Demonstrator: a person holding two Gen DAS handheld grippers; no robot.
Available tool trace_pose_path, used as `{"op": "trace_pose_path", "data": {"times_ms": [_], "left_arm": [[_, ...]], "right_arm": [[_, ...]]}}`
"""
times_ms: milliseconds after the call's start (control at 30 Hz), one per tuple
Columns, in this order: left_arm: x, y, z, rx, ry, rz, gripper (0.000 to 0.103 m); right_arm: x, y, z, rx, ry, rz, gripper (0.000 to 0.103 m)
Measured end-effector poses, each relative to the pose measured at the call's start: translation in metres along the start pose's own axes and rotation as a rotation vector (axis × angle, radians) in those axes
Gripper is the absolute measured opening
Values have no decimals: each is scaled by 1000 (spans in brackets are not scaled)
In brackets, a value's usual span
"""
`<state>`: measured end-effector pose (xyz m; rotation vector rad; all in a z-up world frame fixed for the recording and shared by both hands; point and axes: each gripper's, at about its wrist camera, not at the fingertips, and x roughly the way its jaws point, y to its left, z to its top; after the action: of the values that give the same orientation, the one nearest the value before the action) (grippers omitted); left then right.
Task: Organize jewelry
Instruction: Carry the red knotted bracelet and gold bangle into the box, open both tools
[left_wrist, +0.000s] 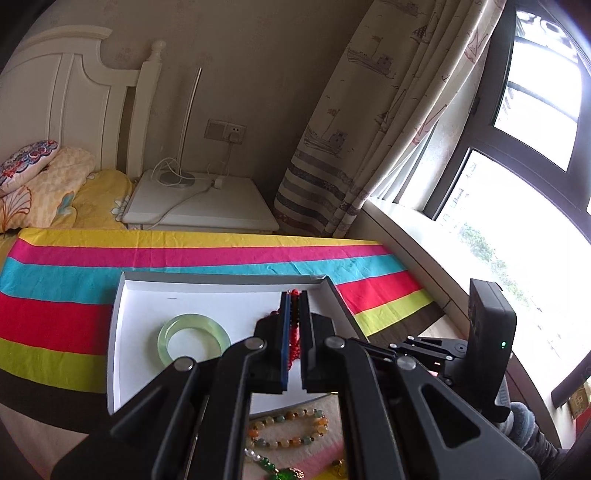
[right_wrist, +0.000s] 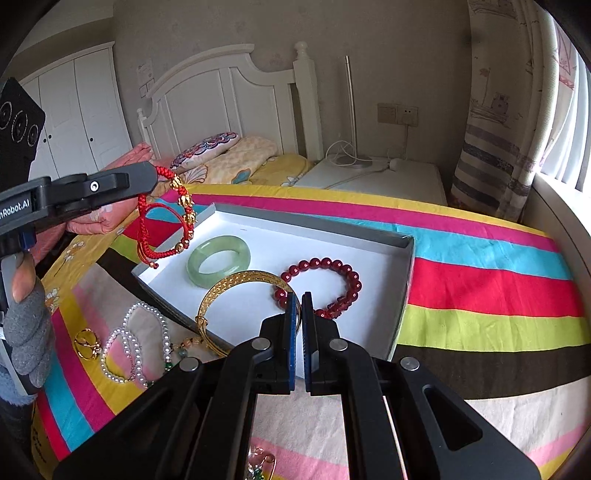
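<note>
Right wrist view shows the right gripper (right_wrist: 300, 295) closed on the gold bangle (right_wrist: 236, 295), a wide band of patterned gold mesh with a small clasp piece at its near left side; the bangle is tilted, its far arc over the white floor of the tray (right_wrist: 369, 266) and its near arc past the tray's front edge. To the left, the left gripper (right_wrist: 155, 177) is pinched shut on the top of a red cord bracelet (right_wrist: 166, 218), braided red string strung with gold beads and small gold charms, which dangles in loops above the tray's left corner. Flat inside the tray lie a pale green jade bangle (right_wrist: 218, 260), smooth and translucent, and just right of it a dark red bead bracelet (right_wrist: 325, 284) of round glossy beads. On the striped cloth (right_wrist: 498, 280) in front of the tray's left side lie a pearl strand (right_wrist: 136, 343) coiled in loops and, left of it, a gold ring (right_wrist: 86, 345).

Left wrist view looks down along the closed fingers (left_wrist: 284, 321) with the red cord between them, over the tray, where the jade bangle sits to the left. Nearer the camera, outside the tray, lies a bracelet of orange, cream and green beads (left_wrist: 288, 428)
</note>
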<state>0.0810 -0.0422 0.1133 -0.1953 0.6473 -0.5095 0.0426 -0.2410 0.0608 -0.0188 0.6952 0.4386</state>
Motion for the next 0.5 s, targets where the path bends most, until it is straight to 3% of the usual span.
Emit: {"op": "trace_pose_path", "data": {"times_ms": [233, 500], "left_arm": [[33, 24, 14, -64, 91, -2, 4], [83, 36, 20, -108, 155, 131, 4]], "right_arm": [[30, -14, -5, 33, 73, 7, 4], [39, -23, -1, 53, 87, -28, 4]]}}
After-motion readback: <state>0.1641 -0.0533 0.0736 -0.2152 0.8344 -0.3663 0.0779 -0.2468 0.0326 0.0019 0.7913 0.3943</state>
